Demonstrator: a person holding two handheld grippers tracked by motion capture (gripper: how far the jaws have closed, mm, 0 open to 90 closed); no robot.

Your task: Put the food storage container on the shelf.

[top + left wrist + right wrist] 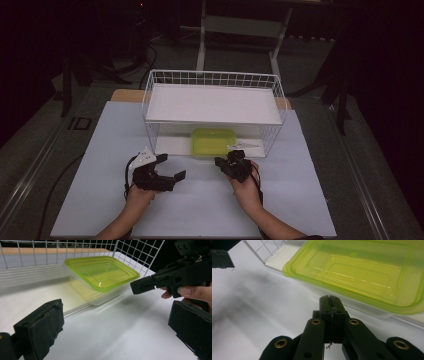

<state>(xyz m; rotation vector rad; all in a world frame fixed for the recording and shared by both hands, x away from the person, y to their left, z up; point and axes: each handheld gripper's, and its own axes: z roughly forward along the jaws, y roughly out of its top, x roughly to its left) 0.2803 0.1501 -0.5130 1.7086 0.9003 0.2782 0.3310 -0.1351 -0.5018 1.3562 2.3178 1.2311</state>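
A green-lidded container (214,142) sits at center frame on the lower level of a white wire rack (155,95), poking out its front. Below it, the left tongs (169,167) gape empty and the right tongs (219,162) are closed on nothing, nosing its lid. A shove could push it deeper under the rack's shelf (210,104), which blocks reaching from above on the white tabletop (200,210).

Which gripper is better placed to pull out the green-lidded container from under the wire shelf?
Probably the left gripper: its fingers stand wide open toward the container. The right gripper is nearer, but shut with nothing between.
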